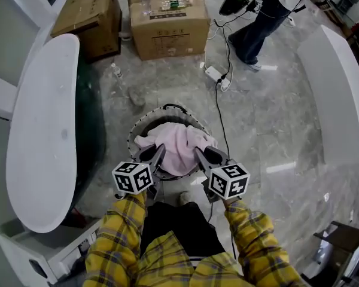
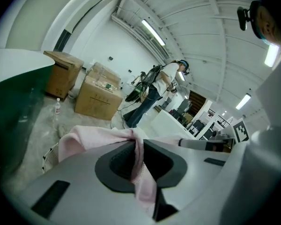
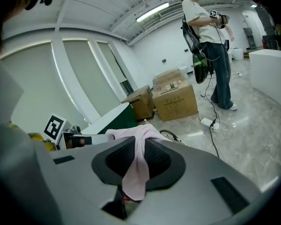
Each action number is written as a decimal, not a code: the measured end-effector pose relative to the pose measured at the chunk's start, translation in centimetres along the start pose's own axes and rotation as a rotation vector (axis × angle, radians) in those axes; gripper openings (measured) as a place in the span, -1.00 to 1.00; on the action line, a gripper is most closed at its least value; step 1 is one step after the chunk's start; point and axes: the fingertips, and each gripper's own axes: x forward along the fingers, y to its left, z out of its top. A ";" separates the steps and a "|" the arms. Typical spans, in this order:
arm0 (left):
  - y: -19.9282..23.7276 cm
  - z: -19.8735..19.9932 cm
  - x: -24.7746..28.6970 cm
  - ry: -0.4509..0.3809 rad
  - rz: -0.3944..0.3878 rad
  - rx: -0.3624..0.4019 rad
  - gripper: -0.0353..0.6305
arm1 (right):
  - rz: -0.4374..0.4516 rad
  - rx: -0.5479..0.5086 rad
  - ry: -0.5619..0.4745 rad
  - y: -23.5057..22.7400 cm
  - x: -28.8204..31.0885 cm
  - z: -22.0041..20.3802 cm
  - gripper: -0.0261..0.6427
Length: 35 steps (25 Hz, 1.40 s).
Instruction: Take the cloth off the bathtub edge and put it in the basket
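Note:
A pink cloth (image 1: 176,145) hangs between my two grippers, spread over the round basket (image 1: 145,123) on the floor. My left gripper (image 1: 160,150) is shut on the cloth's left end; in the left gripper view a fold of cloth (image 2: 140,168) is pinched between the dark pads. My right gripper (image 1: 197,153) is shut on the right end, with the cloth (image 3: 136,170) trailing down between its pads. The white bathtub (image 1: 40,130) with its dark green side lies to the left of the basket, and nothing lies on its rim.
Two cardboard boxes (image 1: 167,20) stand on the marble floor beyond the basket, with a bottle (image 1: 116,72) nearby. A power strip and black cable (image 1: 218,76) run toward the basket. A person (image 1: 260,20) stands at the back right. Another white tub (image 1: 341,94) is at right.

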 end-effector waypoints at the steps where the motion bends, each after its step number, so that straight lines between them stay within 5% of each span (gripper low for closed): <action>1: 0.5 -1.0 0.2 0.014 0.016 -0.009 -0.74 | -0.003 0.006 0.014 -0.3 0.4 -1.0 -0.70; 13: 7.1 -10.4 1.2 0.201 0.247 -0.045 -0.71 | -0.003 -0.019 0.192 -2.6 4.7 -9.5 -0.69; 15: 8.0 -11.0 0.8 0.216 0.308 -0.033 -0.70 | 0.008 -0.046 0.237 -2.4 5.1 -10.6 -0.62; 17: 8.4 -11.0 0.2 0.205 0.342 -0.018 -0.57 | 0.006 -0.049 0.263 -2.4 5.3 -11.4 -0.31; 21: 8.5 -10.8 -0.6 0.190 0.330 -0.045 -0.55 | -0.030 -0.064 0.241 -2.5 5.2 -11.3 -0.27; 25: 8.2 -10.4 -1.3 0.160 0.328 -0.063 -0.68 | -0.081 -0.085 0.243 -2.8 4.8 -10.9 -0.74; 35: 5.9 -8.9 -3.1 0.118 0.307 -0.057 -0.78 | -0.121 -0.067 0.235 -1.8 3.8 -10.3 -0.83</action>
